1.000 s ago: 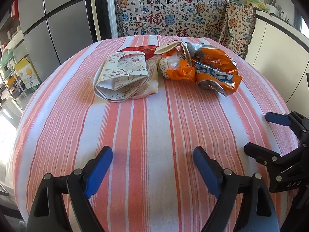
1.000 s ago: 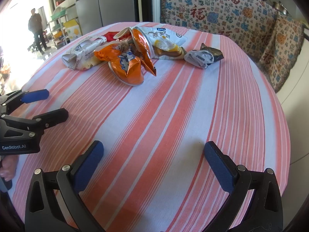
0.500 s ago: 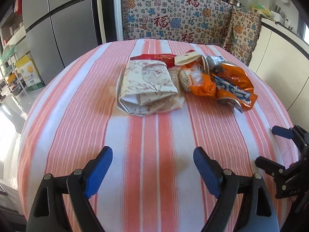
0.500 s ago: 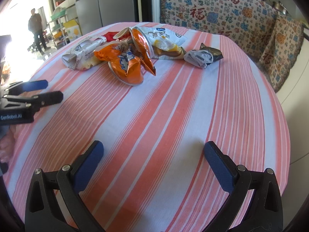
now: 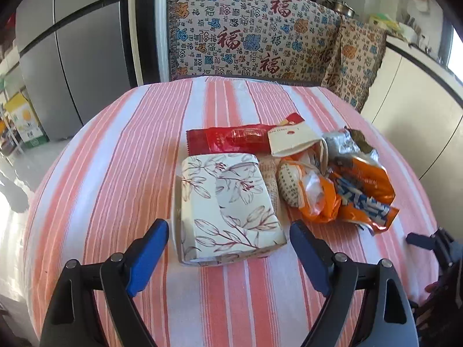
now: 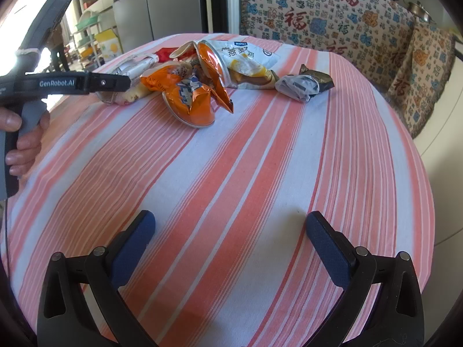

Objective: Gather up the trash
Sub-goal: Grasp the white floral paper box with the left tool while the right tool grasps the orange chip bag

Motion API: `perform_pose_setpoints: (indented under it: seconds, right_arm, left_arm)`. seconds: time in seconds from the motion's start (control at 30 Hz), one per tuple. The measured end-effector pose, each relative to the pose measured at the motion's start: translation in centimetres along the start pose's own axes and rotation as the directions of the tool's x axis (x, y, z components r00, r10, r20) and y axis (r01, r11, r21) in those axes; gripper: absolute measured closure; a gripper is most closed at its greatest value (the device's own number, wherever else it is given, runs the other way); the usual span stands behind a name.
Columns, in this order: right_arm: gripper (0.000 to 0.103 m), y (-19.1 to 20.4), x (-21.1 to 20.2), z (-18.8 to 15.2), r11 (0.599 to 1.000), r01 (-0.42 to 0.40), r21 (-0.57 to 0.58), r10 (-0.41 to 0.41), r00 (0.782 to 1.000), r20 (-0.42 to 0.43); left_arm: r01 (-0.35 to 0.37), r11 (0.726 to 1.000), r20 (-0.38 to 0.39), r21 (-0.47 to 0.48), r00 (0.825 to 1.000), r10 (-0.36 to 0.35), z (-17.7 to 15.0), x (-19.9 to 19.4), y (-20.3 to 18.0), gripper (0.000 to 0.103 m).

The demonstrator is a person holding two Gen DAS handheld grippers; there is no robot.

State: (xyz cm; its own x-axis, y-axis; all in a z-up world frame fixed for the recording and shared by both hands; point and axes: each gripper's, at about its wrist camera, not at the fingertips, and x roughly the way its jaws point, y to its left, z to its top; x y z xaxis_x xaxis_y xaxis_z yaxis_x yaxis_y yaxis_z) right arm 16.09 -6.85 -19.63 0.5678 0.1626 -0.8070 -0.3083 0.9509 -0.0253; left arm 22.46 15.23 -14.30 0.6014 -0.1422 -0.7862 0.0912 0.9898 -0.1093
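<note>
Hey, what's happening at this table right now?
A person holds a gripper in each hand over a striped table with a pile of trash. The left gripper, open, is lined up on the floral packet, not yet gripping it. The right gripper is open over bare cloth. The orange wrappers lie untouched.

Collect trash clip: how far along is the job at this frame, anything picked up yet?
Nothing looks collected: both grippers are open and empty. In hand: the left gripper is lined up on the floral paper pack, its fingers either side but not touching. The right gripper hovers over bare striped tablecloth. Left: the red wrapper, orange bags, white pouch and crumpled grey wrapper.
</note>
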Motion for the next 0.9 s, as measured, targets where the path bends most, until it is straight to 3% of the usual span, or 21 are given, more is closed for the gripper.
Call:
perform_pose_setpoints:
  seconds: [0.27, 0.53, 0.7, 0.73, 0.77, 0.8, 0.9]
  right_arm:
    - [0.000, 0.0, 0.0, 0.0, 1.000, 0.000, 0.000, 0.000, 1.000, 0.000]
    - [0.000, 0.0, 0.1, 0.1, 1.000, 0.000, 0.000, 0.000, 1.000, 0.000]
    - [0.000, 0.0, 0.0, 0.0, 1.000, 0.000, 0.000, 0.000, 1.000, 0.000]
    - [0.000, 0.0, 0.0, 0.0, 1.000, 0.000, 0.000, 0.000, 1.000, 0.000]
    - [0.000, 0.0, 0.1, 0.1, 1.000, 0.000, 0.000, 0.000, 1.000, 0.000]
    - [0.000, 0.0, 0.0, 0.0, 1.000, 0.000, 0.000, 0.000, 1.000, 0.000]
    - [0.000, 0.0, 0.1, 0.0, 1.000, -0.001, 0.001, 0.001, 1.000, 0.001]
  left_arm:
    - [-0.020, 0.991, 0.001, -0.134, 1.000, 0.021, 0.5, -1.0, 5.0, 0.015]
    - [-0.036, 0.987, -0.014, -0.155, 0.999, 0.034, 0.3, -0.2, 5.6, 0.015]
    - [-0.066, 0.995, -0.021, -0.071, 0.998, 0.065, 0.6, 1.2, 4.2, 0.016]
    - [-0.071, 0.996, -0.020, -0.058, 0.997, 0.070, 0.6, 1.4, 4.0, 0.026]
    - [-0.060, 0.997, -0.022, -0.049, 0.998, 0.059, 0.7, 1.6, 3.8, 0.045]
    - [-0.044, 0.998, -0.032, -0.042, 0.999, 0.043, 0.7, 1.8, 3.6, 0.052]
    - [-0.053, 0.999, -0.022, -0.008, 0.998, 0.052, 0.6, 1.5, 3.2, 0.055]
